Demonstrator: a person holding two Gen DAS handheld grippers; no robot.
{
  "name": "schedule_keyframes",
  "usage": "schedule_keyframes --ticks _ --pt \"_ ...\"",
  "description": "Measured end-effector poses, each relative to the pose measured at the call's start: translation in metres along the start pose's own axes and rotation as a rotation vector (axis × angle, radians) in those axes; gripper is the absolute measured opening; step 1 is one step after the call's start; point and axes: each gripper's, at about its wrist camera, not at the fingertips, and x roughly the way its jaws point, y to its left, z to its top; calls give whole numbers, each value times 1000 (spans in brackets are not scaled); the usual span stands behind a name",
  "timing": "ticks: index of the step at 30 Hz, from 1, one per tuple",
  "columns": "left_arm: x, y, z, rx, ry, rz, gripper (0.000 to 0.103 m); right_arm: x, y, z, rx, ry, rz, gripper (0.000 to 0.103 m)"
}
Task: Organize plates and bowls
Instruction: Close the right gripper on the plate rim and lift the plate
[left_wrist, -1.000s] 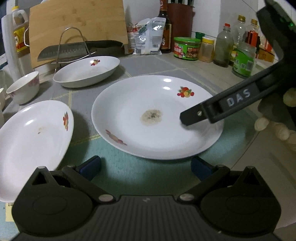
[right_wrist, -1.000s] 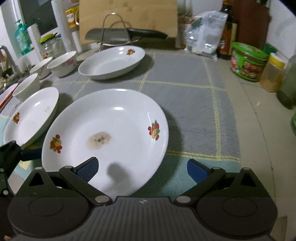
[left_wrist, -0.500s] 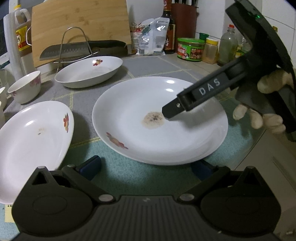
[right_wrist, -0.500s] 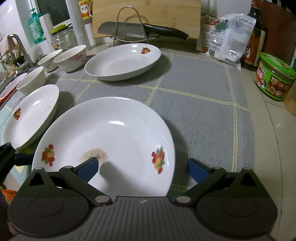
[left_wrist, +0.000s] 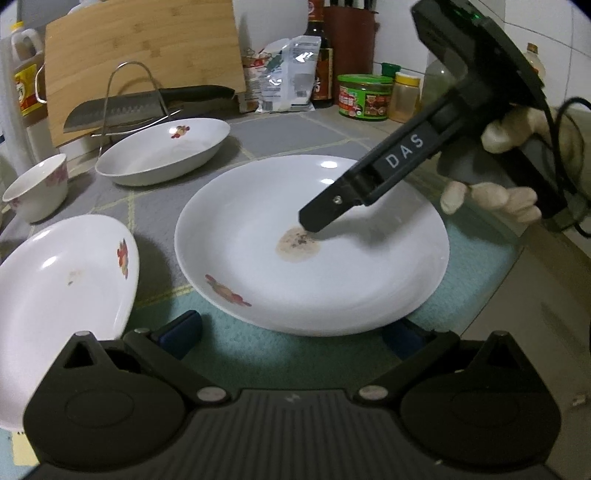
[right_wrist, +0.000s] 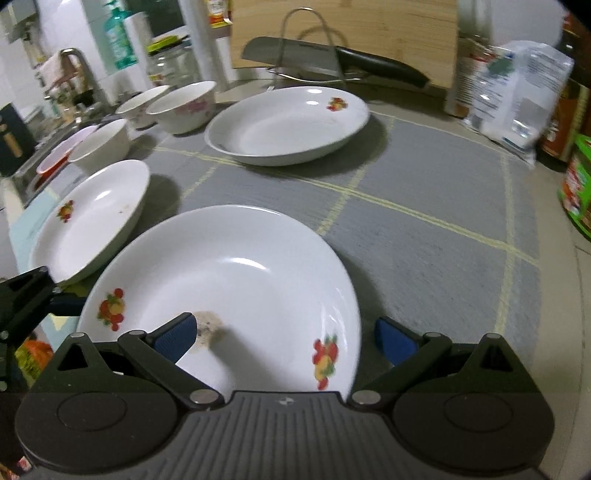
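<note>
Going left to right across the table: there are three small bowls lined up far left near the sink, the closest one plain white and the back one with pink flowers. Next is the left plate, shallow with a fruit print and a faint smudge, sitting on the grey mat. Behind it, near the wire rack holding a cleaver, is the back plate. Then the big center plate, which has a brown food stain in the middle and rests flat where the grey mat meets a teal cloth.

The left tool hangs just short of that plate's near rim, fingers spread apart with nothing between them. The right tool is over the same plate from the other side, also wide open. In the right wrist view its left pad sits over the stain while the right pad is out past the rim, so the rim runs between the fingers. From the left view, one right finger pokes down toward the stain, and I can't tell whether it touches.

My read: this is the start of the grab on the center plate, nothing lifted yet. The next move probably needs the right tool to settle on the rim and close, then carry the plate onto one of the others to stack. Glazed rims are slippery, so a shallow bite could let it tip.
</note>
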Motion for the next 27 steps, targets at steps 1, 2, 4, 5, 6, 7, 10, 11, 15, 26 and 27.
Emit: schedule_keyframes --ticks 1,2,4,5,6,7,10,11,15,26,27 --pt "0 0 0 13 -4 0 102 1 0 1 -13 2 19 103" --pt "0 -1 0 24 -6 -1 102 2 -1 2 -22 3 31 103" --pt "0 -1 1 37 -7 -5 102 3 -2 5 -39 4 59 103" --pt "0 0 2 42 -8 -8 102 3 -3 6 -46 6 72 103" --pt "0 0 2 49 -9 -11 102 3 -4 7 -51 8 85 103" --pt "0 0 2 54 -9 -14 102 3 -5 8 -54 9 102 103" --pt "1 1 4 67 -10 -26 102 4 -9 11 -64 16 146 103" --pt "1 1 4 69 -10 -30 102 5 -10 12 -67 18 153 103" --pt "0 1 6 78 -8 -38 102 4 -10 14 -79 27 189 103" --pt "0 0 9 112 0 -46 102 3 -12 15 -89 45 227 102" --pt "1 0 10 110 4 -47 102 3 -12 15 -89 44 226 101"
